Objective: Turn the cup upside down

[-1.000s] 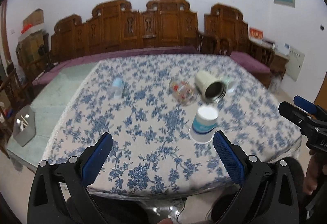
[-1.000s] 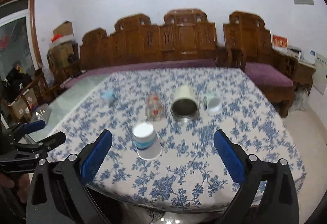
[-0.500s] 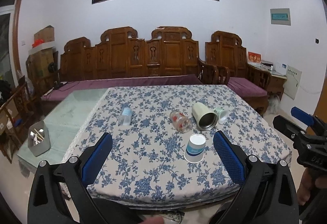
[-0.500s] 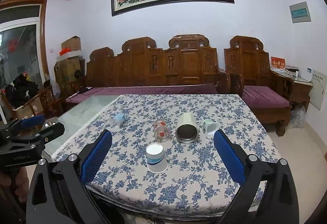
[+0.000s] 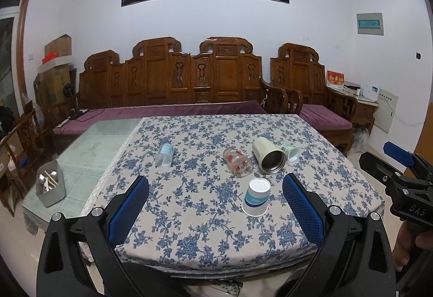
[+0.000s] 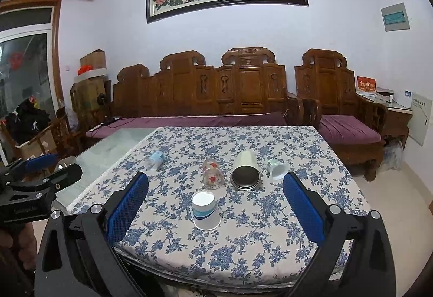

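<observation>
A white paper cup with a blue band (image 5: 256, 200) stands upside down near the front of the flowered tablecloth (image 5: 189, 215); it also shows in the right wrist view (image 6: 205, 210). My left gripper (image 5: 215, 205) is open and empty, held back from the table's front edge, left of the cup. My right gripper (image 6: 215, 206) is open and empty, also off the front edge, with the cup between its fingers in view but well ahead of them. Each gripper shows at the edge of the other's view.
Behind the cup lie a flowered glass (image 5: 236, 161), a cream steel tumbler (image 5: 268, 155), a small green-white cup (image 5: 291, 151) and a small plastic bottle (image 5: 165, 154), all on their sides. A grey utensil holder (image 5: 51, 187) stands on the glass table at left. Wooden benches line the back wall.
Both grippers have pulled back and up from the table, so the table and cups look smaller and farther. The paper cup stays upside down where it was.
</observation>
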`<state>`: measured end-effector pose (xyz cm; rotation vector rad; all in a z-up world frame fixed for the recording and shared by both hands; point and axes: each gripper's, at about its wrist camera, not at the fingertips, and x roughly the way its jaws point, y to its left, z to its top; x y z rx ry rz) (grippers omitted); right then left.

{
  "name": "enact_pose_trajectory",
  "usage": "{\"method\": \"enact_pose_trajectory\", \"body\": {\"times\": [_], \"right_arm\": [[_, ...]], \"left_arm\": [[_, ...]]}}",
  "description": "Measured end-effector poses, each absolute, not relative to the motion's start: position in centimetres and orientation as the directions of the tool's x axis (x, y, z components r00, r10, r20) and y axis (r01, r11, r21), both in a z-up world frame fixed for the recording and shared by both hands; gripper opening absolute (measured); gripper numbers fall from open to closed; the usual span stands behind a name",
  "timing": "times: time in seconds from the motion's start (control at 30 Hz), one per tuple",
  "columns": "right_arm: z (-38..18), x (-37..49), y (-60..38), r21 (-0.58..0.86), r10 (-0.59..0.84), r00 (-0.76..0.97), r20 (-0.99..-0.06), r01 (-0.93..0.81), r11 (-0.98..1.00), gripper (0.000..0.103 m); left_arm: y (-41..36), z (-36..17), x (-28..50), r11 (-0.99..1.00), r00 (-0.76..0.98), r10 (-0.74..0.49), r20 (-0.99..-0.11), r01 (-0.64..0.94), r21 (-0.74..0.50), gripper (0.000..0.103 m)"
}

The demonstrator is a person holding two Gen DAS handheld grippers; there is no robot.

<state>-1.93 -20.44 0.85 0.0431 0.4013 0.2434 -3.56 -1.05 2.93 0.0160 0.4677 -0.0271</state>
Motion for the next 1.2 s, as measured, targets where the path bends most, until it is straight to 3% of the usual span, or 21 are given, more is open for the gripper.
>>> {"method": "enact_pose_trajectory", "body": {"times": [1.2], "right_arm": [[0.74,-1.85,-20.44,0.085,0.239,0.894,-0.38,-0.224,0.971,0.1]], "left_arm": [[-0.97,3.62,-3.64,1.0,0.899,-0.02,-0.437,0.025,0.006,0.095]]}}
